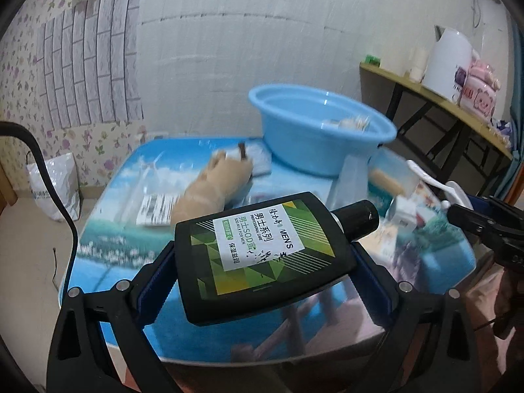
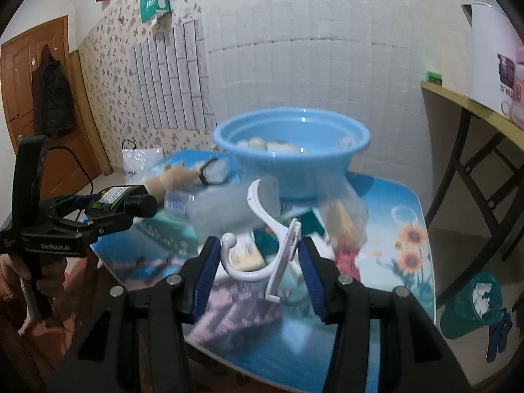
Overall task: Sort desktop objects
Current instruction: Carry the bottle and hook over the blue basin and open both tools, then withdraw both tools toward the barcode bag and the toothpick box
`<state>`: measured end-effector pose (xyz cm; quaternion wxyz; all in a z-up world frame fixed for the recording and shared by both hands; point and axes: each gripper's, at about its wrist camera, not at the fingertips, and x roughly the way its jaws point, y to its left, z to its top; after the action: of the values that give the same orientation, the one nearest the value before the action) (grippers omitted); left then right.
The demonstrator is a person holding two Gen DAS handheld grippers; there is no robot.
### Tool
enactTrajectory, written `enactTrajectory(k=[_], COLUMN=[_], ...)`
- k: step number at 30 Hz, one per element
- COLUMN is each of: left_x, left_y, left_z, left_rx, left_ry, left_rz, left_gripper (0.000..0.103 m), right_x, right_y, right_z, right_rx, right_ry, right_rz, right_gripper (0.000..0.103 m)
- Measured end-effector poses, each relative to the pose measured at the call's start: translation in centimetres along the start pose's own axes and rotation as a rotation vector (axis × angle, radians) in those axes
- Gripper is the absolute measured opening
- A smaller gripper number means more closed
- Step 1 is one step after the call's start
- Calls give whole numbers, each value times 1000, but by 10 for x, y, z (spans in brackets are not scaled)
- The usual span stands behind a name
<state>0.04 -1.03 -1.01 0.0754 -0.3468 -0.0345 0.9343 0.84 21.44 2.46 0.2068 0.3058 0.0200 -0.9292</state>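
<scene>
My left gripper (image 1: 262, 255) is shut on a black lotion bottle (image 1: 262, 255) with a green and white label, held above the table's near edge, cap to the right. It also shows in the right wrist view (image 2: 121, 204) at the left. My right gripper (image 2: 258, 258) is shut on a white plastic hook (image 2: 262, 252), held above the table. A blue basin (image 2: 291, 150) holding several small items stands at the table's far side, beyond both grippers; it also shows in the left wrist view (image 1: 321, 131).
The table (image 1: 108, 239) has a blue picture-print top. A plush toy (image 1: 213, 186), a clear packet with a label (image 1: 154, 206), a bagged doll (image 2: 344, 226) and small boxes lie on it. A side table with a white kettle (image 1: 448, 62) stands right. A green bin (image 2: 471, 304) is on the floor.
</scene>
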Motion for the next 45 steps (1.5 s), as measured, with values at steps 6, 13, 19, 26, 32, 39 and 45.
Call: enactTrajectory(k=[6,13,19,26,32,39,45], left_x=[4,28,74,117,124,115,92], left_y=[-7,-19,-36,-58,-75,-67,-30], left_z=[38,89,118,143,159,147,125], left_rx=[33,78,111,195,254,262,157], left_ry=[-46,-74,-2,37,-33,-15,1], left_rz=[-18,-30,-34,-16,27,64,90], left_gripper=[98,98,98,98,98,98,98], right_x=[14,38,69,105,118,108,91], right_y=[-4,-17,-40,-60,-71,-76,-78], right_z=[30,58,75,101,114,99,80], right_rx=[-1,4,27,8,41,66,103], right_ry=[-35,-56,-32,-5,-10,-11,-4], right_rz=[6,23,17,20,4,-4,-25], right_gripper=[48,48,48,48,55,59,60])
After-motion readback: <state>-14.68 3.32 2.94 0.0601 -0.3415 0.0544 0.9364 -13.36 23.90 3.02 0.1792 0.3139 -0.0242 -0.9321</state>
